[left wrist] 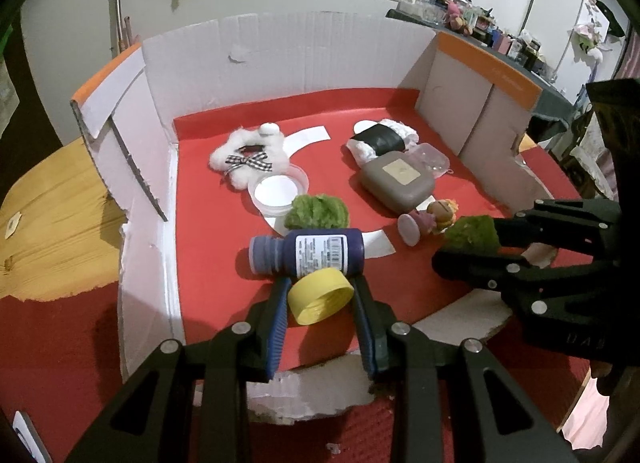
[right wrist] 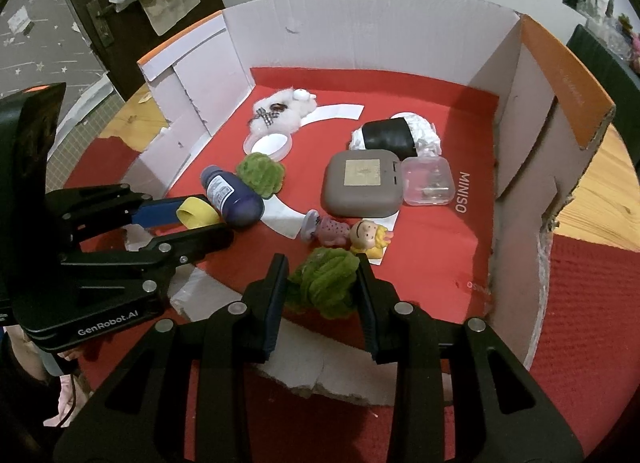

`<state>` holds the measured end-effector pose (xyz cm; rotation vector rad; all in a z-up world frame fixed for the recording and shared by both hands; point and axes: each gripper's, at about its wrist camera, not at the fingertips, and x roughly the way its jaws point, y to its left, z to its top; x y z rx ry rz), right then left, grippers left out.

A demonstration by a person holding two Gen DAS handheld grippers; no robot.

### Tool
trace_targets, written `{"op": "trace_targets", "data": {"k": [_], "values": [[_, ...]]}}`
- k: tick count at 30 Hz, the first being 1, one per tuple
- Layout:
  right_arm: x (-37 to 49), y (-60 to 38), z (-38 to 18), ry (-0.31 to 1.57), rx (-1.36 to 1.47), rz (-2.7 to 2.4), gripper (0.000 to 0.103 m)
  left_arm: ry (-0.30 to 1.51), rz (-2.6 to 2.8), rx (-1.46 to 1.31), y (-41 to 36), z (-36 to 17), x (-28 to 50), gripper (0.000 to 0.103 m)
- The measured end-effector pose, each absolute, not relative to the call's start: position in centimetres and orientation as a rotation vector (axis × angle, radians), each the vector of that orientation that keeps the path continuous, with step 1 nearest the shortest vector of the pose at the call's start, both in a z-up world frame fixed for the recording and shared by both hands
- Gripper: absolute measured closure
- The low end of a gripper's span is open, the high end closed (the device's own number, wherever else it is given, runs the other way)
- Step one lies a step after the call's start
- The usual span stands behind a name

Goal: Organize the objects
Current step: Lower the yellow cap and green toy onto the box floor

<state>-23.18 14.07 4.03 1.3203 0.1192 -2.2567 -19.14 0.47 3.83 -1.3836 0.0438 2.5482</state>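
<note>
The left gripper pinches a yellow cap between its blue-padded fingers, holding it on its side just in front of a dark blue bottle. The bottle lies flat on the red liner of an open cardboard box, its label facing up and its lid pointing toward the box's left wall.

The right gripper is closed on a green fuzzy ball, which fills the gap between its two fingers near the front edge of the box. A second green fuzzy ball rests on the liner, touching the blue bottle on its far side.

Just beyond the held ball lies a small doll with yellow hair and a pink dress, resting on its side. Behind the doll sits a grey rounded case, with a clear plastic box touching its right side. Farther back is a rice-ball plush, white with a black band. On the left half of the liner, a white fluffy hair clip with a checked bow lies near the back wall, and a round clear lid sits just in front of it.

The cardboard box stands on a wooden bench that is partly covered by a red cloth.
</note>
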Motion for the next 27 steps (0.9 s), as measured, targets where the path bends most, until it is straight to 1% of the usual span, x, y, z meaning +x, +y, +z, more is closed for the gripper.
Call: {"op": "trace_targets", "data": {"k": [17,27], "values": [[-24.0,13.8,3.5,0.092,1.312,-2.285,0.072,0.04,2.574,-1.376,0.5,3.7,-20.2,0.071],[-24.3,13.5,3.1,0.108,1.291,-2.347,0.072,0.021,2.592,-1.364,0.5,3.6,-20.6,0.071]]}}
